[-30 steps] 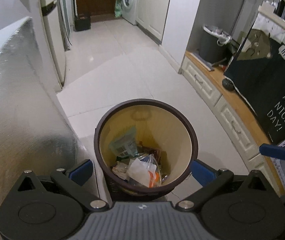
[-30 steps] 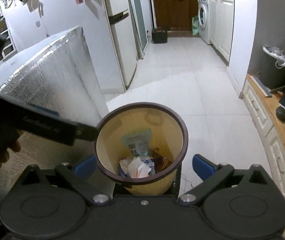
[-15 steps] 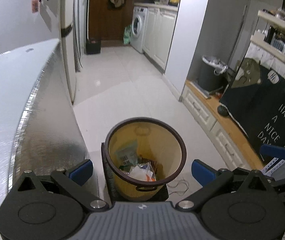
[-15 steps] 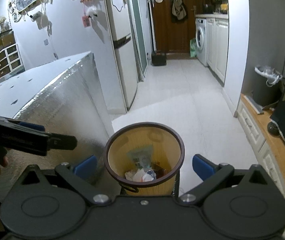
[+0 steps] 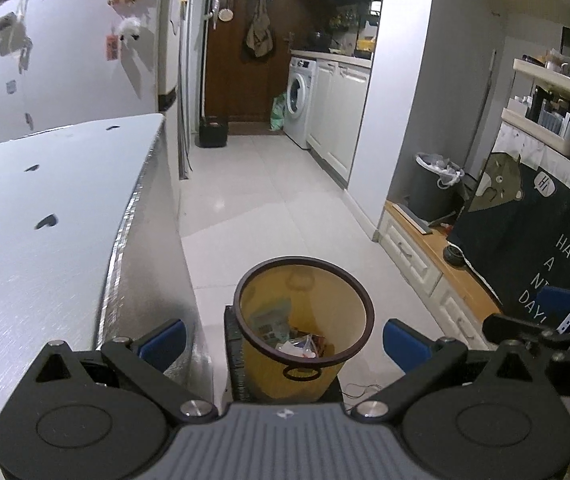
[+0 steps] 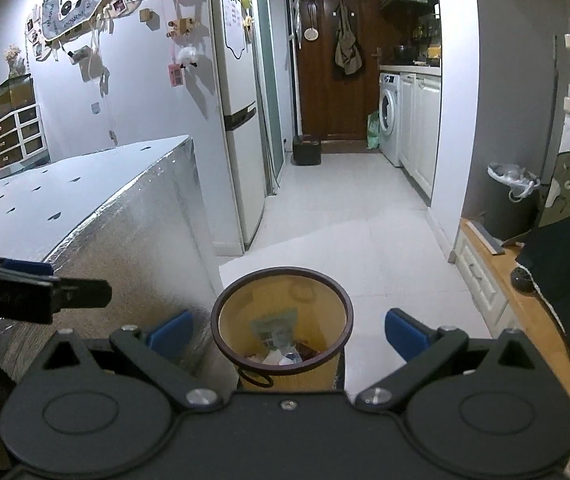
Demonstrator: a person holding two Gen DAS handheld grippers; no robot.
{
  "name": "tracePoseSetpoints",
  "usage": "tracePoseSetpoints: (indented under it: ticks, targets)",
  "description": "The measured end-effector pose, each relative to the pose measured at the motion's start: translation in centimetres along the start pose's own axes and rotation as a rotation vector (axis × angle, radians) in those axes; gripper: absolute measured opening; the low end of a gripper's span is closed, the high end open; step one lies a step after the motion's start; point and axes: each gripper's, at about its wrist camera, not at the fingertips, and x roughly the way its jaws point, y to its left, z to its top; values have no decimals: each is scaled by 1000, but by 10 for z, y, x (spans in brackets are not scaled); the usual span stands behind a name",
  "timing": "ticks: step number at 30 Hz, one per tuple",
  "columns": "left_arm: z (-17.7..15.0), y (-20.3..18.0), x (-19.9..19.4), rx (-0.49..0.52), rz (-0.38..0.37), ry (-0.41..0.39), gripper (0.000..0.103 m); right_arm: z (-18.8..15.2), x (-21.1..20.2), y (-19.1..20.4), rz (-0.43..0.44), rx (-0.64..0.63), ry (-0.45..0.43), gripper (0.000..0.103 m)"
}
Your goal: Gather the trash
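The yellow bin's (image 5: 303, 344) base is hidden behind the left hand-held gripper (image 5: 285, 338); its trash is indistinct.

Yellow bin (image 5: 327, 312) with brown rim (claw pads (image 5: 405, 346) blue), white floor (image 5: 253, 196).

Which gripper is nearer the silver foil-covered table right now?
Left. The left gripper is beside the silver foil-covered table, at its corner; the right gripper is farther out, over the yellow bin.
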Motion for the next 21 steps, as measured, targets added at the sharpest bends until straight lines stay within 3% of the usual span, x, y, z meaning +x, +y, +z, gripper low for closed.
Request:
tracePoseSetpoints:
  ticks: [14, 21]
  targets:
    - [-32, 7, -43, -31, 74, -84, 103, -11, -38, 16, -28, -33, -60, 103]
    - [-45, 0, -60, 14, 113, -139, 103, -19, -54, 25, -41, -54, -88, 103]
